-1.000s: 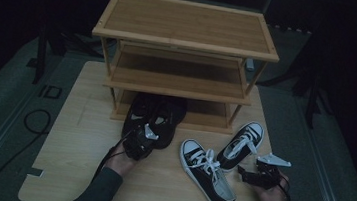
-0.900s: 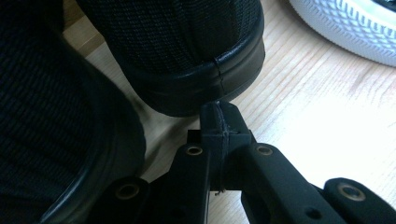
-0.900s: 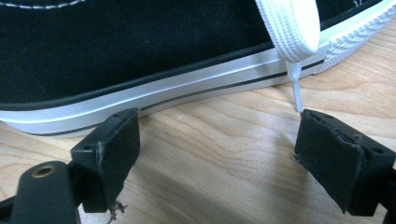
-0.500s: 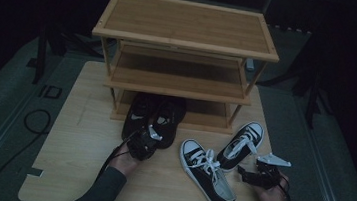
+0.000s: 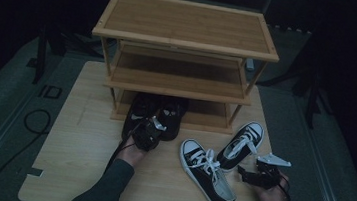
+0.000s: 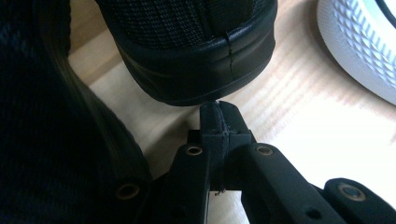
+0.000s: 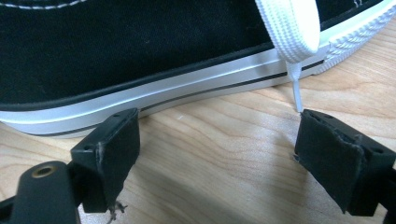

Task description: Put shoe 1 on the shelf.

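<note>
The left gripper (image 5: 147,133) had its jaws pressed together with nothing between them, their tips right against the rounded heel of a black shoe (image 6: 196,51). In the high view that black pair (image 5: 155,115) lay side by side at the foot of the wooden rack (image 5: 186,31), long axes running from the person toward the rack, toes tucked under the lowest shelf, heels toward the person.

The right gripper (image 5: 251,176) stood with jaws wide apart, holding nothing, just beside the white sole of a black-and-white sneaker (image 7: 154,51). The two sneakers (image 5: 207,174) lay on the table (image 5: 74,160) in a V, toes pointing away from the person.
</note>
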{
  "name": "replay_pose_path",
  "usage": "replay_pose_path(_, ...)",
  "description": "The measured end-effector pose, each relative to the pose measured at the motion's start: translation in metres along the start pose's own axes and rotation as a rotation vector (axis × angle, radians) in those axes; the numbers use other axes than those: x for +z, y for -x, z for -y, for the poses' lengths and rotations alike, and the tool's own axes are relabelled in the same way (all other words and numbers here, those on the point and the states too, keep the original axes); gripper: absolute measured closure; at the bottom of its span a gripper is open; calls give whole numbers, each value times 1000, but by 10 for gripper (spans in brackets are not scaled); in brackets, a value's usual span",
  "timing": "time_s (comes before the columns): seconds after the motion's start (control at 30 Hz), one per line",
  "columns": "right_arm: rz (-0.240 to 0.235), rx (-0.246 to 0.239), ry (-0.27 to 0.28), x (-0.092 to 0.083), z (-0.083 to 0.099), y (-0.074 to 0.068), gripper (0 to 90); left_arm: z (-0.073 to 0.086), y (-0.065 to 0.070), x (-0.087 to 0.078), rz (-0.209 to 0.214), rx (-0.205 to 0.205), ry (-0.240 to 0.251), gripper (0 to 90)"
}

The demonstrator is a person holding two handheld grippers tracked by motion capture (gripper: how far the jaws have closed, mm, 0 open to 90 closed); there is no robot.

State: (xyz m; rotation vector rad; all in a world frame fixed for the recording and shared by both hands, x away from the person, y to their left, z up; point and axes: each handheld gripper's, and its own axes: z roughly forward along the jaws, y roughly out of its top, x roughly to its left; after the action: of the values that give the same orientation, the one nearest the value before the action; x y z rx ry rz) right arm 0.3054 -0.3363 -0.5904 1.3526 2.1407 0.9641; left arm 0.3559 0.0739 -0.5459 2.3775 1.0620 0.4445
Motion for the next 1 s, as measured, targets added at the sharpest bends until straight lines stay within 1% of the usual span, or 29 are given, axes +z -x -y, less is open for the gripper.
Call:
replay_pose_path(0.1, 0, 0, 0, 0, 0, 0, 138, -6, -1, 4, -9, -5, -4, 900)
replay_pose_path(0.2, 0, 0, 0, 0, 0, 0, 138, -13, -2, 9, -16, 6, -11, 900)
replay_pose_path(0.3, -1, 0, 0, 0, 0, 0, 138, -19, -2, 13, -22, 5, -6, 900)
replay_pose_path(0.43, 0, 0, 0, 0, 0, 0, 138, -29, -2, 20, -10, 5, -2, 900)
replay_pose_path(0.5, -1, 0, 0, 0, 0, 0, 138, -31, -2, 21, -10, 9, -1, 900)
replay_pose_path(0.53, -1, 0, 0, 0, 0, 0, 138, -35, -2, 23, -15, 12, -1, 900)
replay_pose_path(0.63, 0, -3, -1, 0, 0, 0, 138, -41, -3, 24, -16, 2, 6, 900)
replay_pose_path(0.73, -1, -1, 0, 0, 0, 0, 138, -46, -4, 27, -19, 6, 5, 900)
replay_pose_path(0.77, -1, -2, 0, 0, 0, 0, 138, -47, -4, 28, -24, 10, 2, 900)
replay_pose_path(0.87, 0, -3, -1, 0, 0, 0, 138, -48, -5, 29, -25, -3, 8, 900)
replay_pose_path(0.93, 0, -3, 0, 0, 0, 0, 138, -47, -4, 29, -27, -1, 12, 900)
replay_pose_path(1.0, 0, -3, -1, 0, 0, 0, 138, -44, -3, 28, -16, -4, 24, 900)
